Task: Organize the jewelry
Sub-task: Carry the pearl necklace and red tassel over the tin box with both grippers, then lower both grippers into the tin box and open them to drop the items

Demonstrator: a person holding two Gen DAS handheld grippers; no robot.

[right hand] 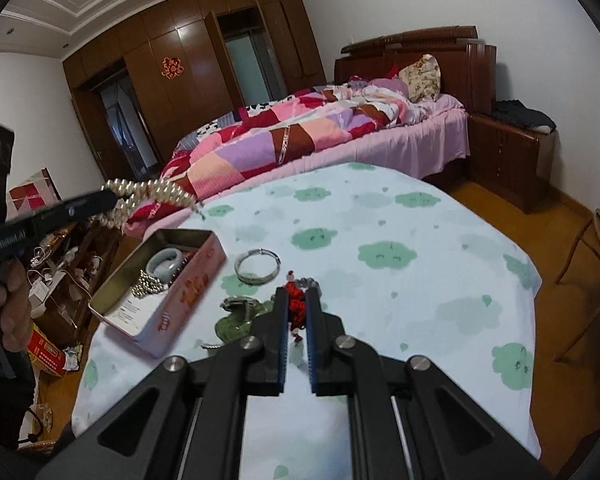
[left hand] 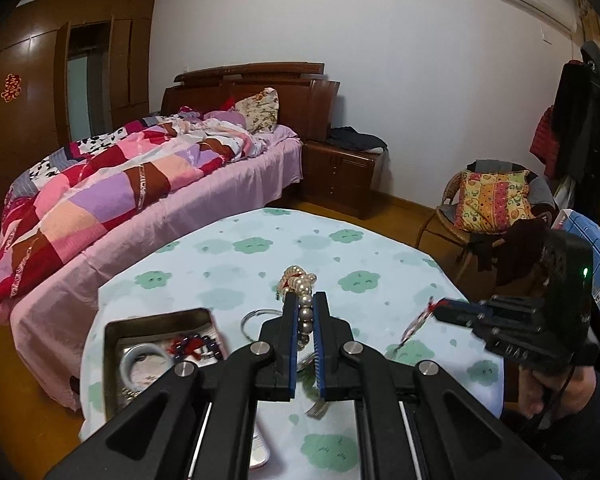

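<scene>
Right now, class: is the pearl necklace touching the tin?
Apart. In the right wrist view the pearl necklace hangs from the left gripper, above the tin.

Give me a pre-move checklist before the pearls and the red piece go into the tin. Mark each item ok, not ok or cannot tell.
1. Left gripper shut on the pearls: ok, the strand sits between its fingers and hangs off the table.
2. Right gripper shut on the red cord piece: ok.
3. Tin open: ok, no lid on it.
4. Room in the tin: cannot tell; a jade bangle and a metal chain already lie inside.
5. Pearls clear of the tin rim: ok, they hang above and behind it.
6. Silver bangle out of the way: ok, it lies on the tablecloth beside the tin.
</scene>
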